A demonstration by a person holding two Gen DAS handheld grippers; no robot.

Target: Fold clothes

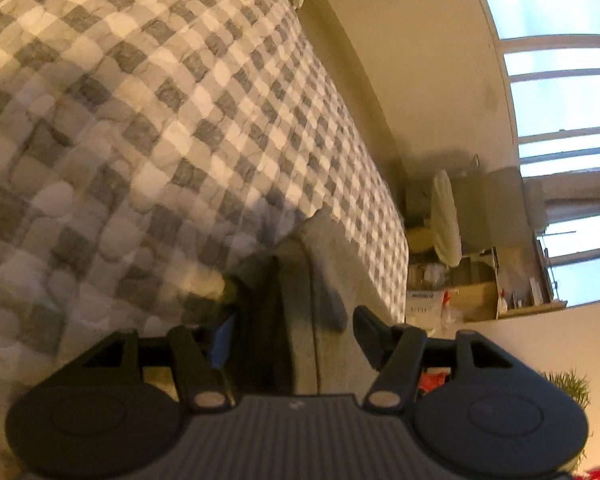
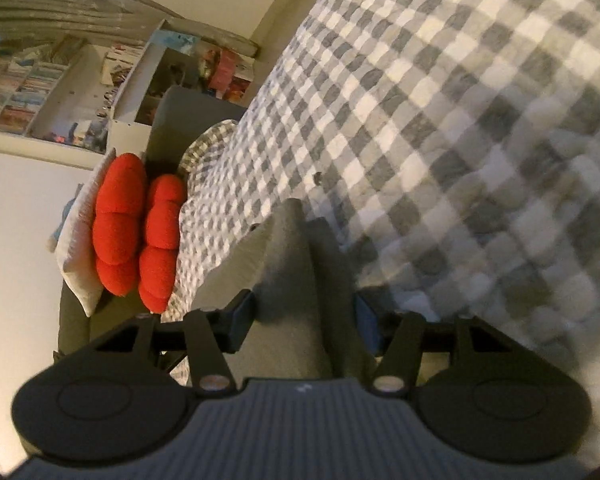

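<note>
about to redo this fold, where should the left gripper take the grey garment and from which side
Probably the seamed edge of the grey garment that runs toward the left gripper. Come in along the checked bedspread, one finger on each side of the edge; the cloth already lies between the open jaws.

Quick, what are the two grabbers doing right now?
Left gripper: open, grey garment between its fingers, not pinched.
Right gripper: open, same grey garment between its fingers.

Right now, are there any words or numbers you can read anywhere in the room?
None can be read.
White box on the floor by the bed: dark print, too blurred.
Books and boxes on the white shelves: covers too small and blurred.
Checked bedspread: no text.
</note>
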